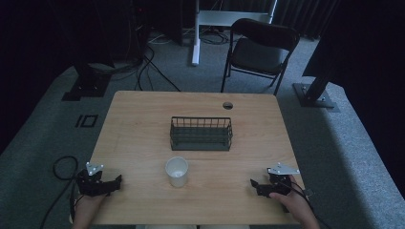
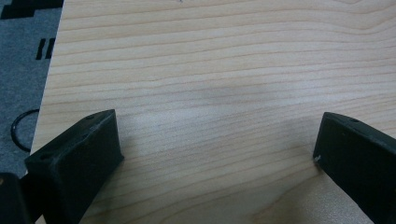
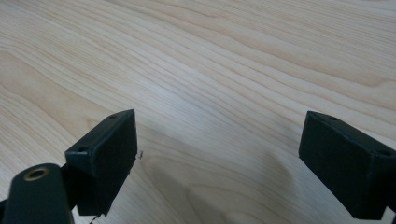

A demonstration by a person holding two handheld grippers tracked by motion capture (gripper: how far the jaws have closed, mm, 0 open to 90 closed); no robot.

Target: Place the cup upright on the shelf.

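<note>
A white paper cup (image 1: pixel 176 171) stands upright near the front middle of the wooden table (image 1: pixel 143 119). Behind it sits a dark wire basket (image 1: pixel 201 133). My left gripper (image 1: pixel 117 181) rests at the table's front left, held by a hand, and points right toward the cup. My right gripper (image 1: pixel 253 183) rests at the front right and points left. In the left gripper view the left gripper (image 2: pixel 217 140) has its jaws wide apart over bare wood. The right gripper (image 3: pixel 219 140) likewise stands open over bare wood in the right gripper view.
A round cable hole (image 1: pixel 228 105) is near the table's far edge. A black folding chair (image 1: pixel 260 50) stands behind the table, with dark stand bases (image 1: pixel 315 95) and cables (image 1: pixel 64 167) on the grey carpet.
</note>
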